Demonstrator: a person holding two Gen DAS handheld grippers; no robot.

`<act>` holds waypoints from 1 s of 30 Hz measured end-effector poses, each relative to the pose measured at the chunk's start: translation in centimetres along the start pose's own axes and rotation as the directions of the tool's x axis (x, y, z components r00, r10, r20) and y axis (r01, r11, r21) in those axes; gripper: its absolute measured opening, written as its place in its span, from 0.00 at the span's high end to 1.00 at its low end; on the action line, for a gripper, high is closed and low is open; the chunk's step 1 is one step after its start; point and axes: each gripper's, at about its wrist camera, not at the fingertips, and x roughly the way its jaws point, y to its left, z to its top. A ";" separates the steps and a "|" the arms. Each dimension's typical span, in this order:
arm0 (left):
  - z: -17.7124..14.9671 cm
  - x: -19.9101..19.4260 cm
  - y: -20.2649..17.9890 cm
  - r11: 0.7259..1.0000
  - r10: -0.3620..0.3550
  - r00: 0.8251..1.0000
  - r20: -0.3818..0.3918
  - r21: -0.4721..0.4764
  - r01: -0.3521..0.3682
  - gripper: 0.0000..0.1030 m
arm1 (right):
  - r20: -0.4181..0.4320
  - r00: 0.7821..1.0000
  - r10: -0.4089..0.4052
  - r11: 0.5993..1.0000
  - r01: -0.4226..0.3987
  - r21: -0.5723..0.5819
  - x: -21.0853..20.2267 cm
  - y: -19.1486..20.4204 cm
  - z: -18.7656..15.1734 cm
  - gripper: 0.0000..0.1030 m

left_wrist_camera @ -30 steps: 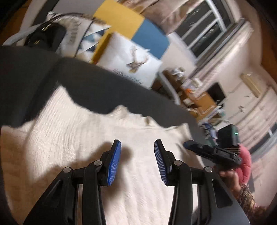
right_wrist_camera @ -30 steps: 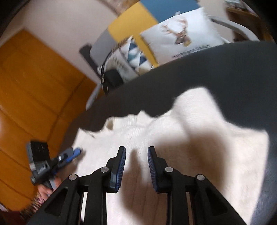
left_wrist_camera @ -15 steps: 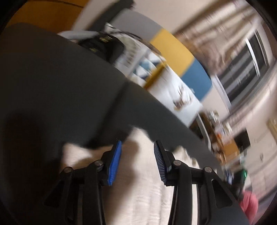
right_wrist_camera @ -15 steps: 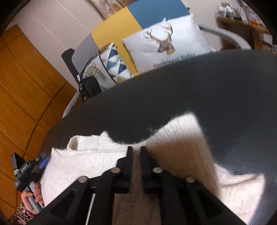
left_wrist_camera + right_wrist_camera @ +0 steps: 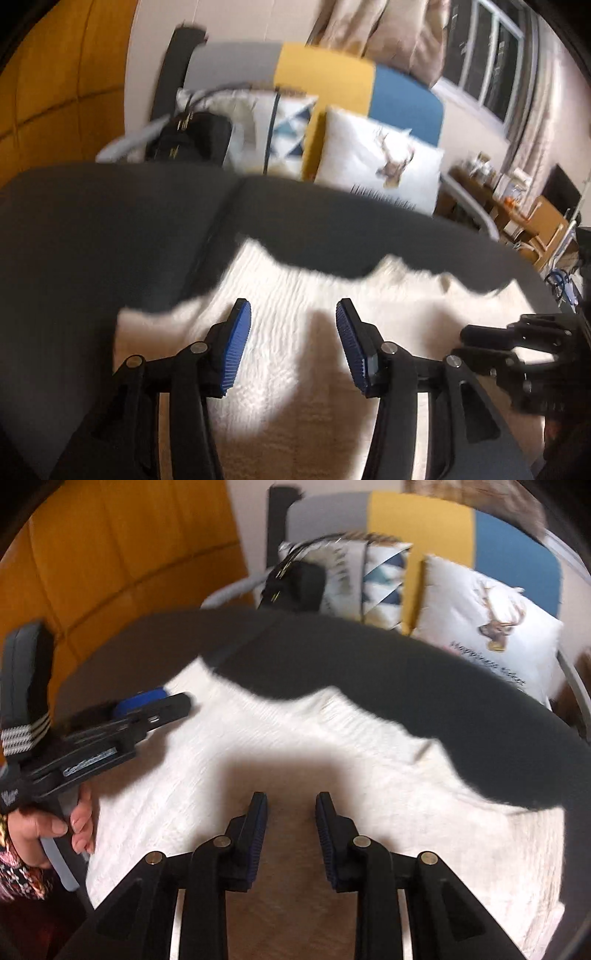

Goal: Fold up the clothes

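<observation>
A cream knitted sweater (image 5: 284, 280) lies spread flat on a dark grey surface (image 5: 110, 236). Above its left part my left gripper (image 5: 293, 306) hovers; its jaws are opening, with nothing between the blue pads. In the right wrist view the sweater (image 5: 295, 738) fills the middle. My right gripper (image 5: 291, 797) hangs over its near part, its jaws also opening and empty. Each gripper shows in the other's view: the right gripper (image 5: 517, 343) at the right edge, the left gripper (image 5: 155, 705) over the sweater's left edge, held by a hand (image 5: 48, 823).
Behind the dark surface (image 5: 406, 672) stands a sofa with a deer cushion (image 5: 380, 162), a triangle-patterned cushion (image 5: 288, 122) and a black bag (image 5: 188, 136). An orange wood-panelled wall (image 5: 129, 554) is at the left. A window (image 5: 487, 74) and a cluttered desk (image 5: 517, 195) are at the right.
My right gripper's jaws, nearly shut half a second ago, now stand apart, and the raised sweater fold lies flat. The left gripper swung back over the sweater and opened wider.
</observation>
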 end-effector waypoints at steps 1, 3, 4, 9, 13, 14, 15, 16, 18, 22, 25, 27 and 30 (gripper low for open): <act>0.0 0.2 0.3 1.000 -0.009 1.000 -0.010 -0.018 0.009 0.50 | -0.004 1.000 -0.027 0.999 0.027 -0.020 0.4 0.4 -0.2 0.72; 0.1 0.3 0.8 0.998 -0.031 0.999 -0.019 -0.050 0.030 0.50 | 0.000 0.999 -0.047 0.999 0.047 -0.022 1.1 0.4 -0.2 0.72; 0.0 0.1 1.0 0.998 -0.035 0.999 -0.014 -0.061 0.034 0.50 | 0.001 0.999 -0.047 0.999 0.047 -0.008 1.4 0.2 -0.3 0.76; -0.6 -2.7 1.1 0.996 -0.007 0.996 0.085 -0.089 0.015 0.50 | 0.015 1.000 0.005 0.990 -0.007 0.141 2.9 -1.7 0.6 0.93; -1.0 -3.6 0.6 0.999 0.007 0.992 0.122 -0.037 -0.002 0.43 | 0.030 1.000 -0.005 0.974 -0.002 0.228 4.2 -2.6 1.6 0.99; -1.2 -3.8 0.4 1.000 0.009 0.992 0.129 -0.022 -0.006 0.43 | 0.034 0.999 -0.005 0.973 -0.003 0.231 4.7 -2.7 1.8 1.00; -1.2 -4.0 0.2 1.000 0.005 0.991 0.130 -0.009 -0.004 0.43 | 0.050 0.999 -0.009 0.974 -0.002 0.226 5.1 -2.7 1.9 1.00; -1.2 -4.0 -0.1 1.000 -0.006 0.992 0.126 0.003 0.006 0.43 | 0.070 0.998 -0.007 0.974 -0.009 0.225 5.0 -2.8 1.9 1.00; -1.2 -4.5 -0.8 0.999 -0.022 0.991 0.129 0.032 0.018 0.43 | 0.096 0.995 0.014 0.968 -0.037 0.249 4.5 -3.1 2.0 0.96; -1.7 -4.7 -1.3 0.994 0.041 0.985 0.165 0.092 -0.057 0.43 | 0.194 0.972 0.132 0.951 -0.180 0.251 0.2 -1.7 1.7 0.80; -1.8 -3.7 -0.7 0.993 0.078 0.988 0.132 0.075 -0.088 0.43 | 0.105 0.981 0.165 0.977 -0.177 0.117 -0.2 1.4 2.1 0.80; -1.8 -3.1 -0.1 0.996 0.073 0.993 0.095 0.046 -0.078 0.43 | 0.053 0.995 0.088 0.995 -0.090 0.031 0.6 3.2 2.1 0.80; -2.1 -2.8 0.7 0.999 0.052 0.995 0.082 0.012 -0.053 0.43 | 0.043 0.999 0.001 1.000 -0.001 -0.018 2.2 4.5 2.3 0.76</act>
